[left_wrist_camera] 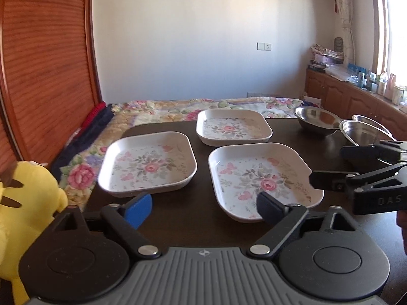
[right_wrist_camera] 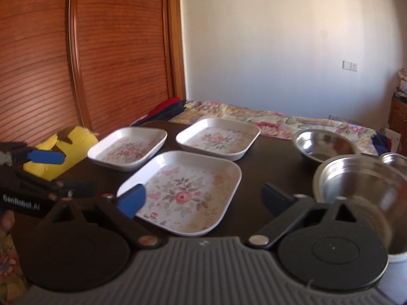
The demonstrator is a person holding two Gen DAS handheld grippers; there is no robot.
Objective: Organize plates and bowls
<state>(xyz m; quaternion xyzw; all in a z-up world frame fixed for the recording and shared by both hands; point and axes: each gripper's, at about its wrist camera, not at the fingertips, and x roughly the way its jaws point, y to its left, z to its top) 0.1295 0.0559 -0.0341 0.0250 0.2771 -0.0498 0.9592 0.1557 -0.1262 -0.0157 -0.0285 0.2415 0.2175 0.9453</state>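
Note:
Three square white floral plates lie on the dark table: a left plate [left_wrist_camera: 148, 164] [right_wrist_camera: 127, 148], a far plate [left_wrist_camera: 234, 127] [right_wrist_camera: 218, 137] and a near plate [left_wrist_camera: 262, 179] [right_wrist_camera: 183, 190]. Steel bowls stand at the right: a far bowl [left_wrist_camera: 316, 119] [right_wrist_camera: 324, 145], a nearer bowl [left_wrist_camera: 363, 132] [right_wrist_camera: 361, 183], and a third bowl's rim [left_wrist_camera: 371, 120] [right_wrist_camera: 394, 158] behind it. My left gripper [left_wrist_camera: 206, 207] is open and empty, above the table's near edge before the plates. My right gripper [right_wrist_camera: 203, 199] is open and empty, over the near plate's front corner; it also shows in the left wrist view [left_wrist_camera: 328, 165].
A yellow plush toy [left_wrist_camera: 23, 203] [right_wrist_camera: 61, 150] sits at the table's left edge. A floral bedspread [left_wrist_camera: 178, 109] lies behind the table. A wooden shutter wall [left_wrist_camera: 45, 63] stands on the left, and a cluttered wooden cabinet [left_wrist_camera: 356, 94] on the right.

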